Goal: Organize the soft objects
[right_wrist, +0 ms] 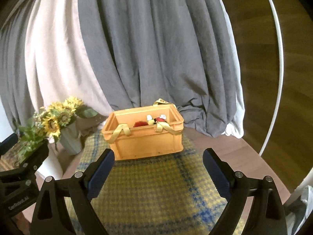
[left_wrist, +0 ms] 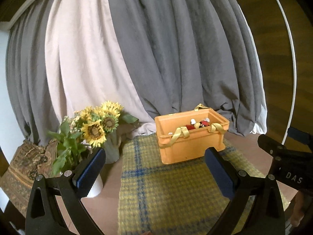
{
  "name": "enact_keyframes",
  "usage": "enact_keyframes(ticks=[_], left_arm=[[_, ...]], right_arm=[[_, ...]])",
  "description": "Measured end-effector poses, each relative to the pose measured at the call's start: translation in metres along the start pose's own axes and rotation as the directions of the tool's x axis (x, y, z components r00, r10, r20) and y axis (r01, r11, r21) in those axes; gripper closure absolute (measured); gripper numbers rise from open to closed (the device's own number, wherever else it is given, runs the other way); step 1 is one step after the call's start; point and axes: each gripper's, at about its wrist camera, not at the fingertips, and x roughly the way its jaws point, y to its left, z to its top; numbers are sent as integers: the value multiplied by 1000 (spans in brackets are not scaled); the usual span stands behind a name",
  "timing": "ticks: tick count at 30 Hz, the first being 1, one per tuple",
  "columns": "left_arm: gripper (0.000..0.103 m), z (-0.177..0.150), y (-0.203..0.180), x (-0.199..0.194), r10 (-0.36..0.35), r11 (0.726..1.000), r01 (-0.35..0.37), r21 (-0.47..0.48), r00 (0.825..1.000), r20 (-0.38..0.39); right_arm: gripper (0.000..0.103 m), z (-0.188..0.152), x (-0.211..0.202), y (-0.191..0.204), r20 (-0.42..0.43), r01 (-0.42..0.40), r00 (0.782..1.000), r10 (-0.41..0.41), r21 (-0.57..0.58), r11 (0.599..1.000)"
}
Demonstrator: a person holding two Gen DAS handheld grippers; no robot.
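Both grippers' fingers (left_wrist: pixel 92 168) (right_wrist: pixel 215 168) spread wide, empty — could snag yellow straps (right_wrist: pixel 121 132), tipping orange crate (right_wrist: pixel 144 145).

Brown tabletop (right_wrist: pixel 213 146): plaid yellow-blue blanket (right_wrist: pixel 156 192) spread flat, pale sunflower vase (right_wrist: pixel 71 139) beside blanket.

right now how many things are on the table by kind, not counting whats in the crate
orange crate: 1
plaid blanket: 1
vase of sunflowers: 1
white cylinder: 1
patterned cloth: 1
Total: 5

Soft toys inside the crate overlap too much to count.
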Motion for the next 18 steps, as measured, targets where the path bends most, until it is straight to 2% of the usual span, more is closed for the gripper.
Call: enact_keyframes(ticks=[9,18], left_arm=[[0,-19,-23,-71,42,998,-41,-52,999,20],[0,-35,-43,-123,49,997,-46,-58,997,63]], right_arm=[[8,-12,-57,-26,16,-47,999,48,-39,998],[5,-32,-106,-53,31,-60,998,61,-32,998]])
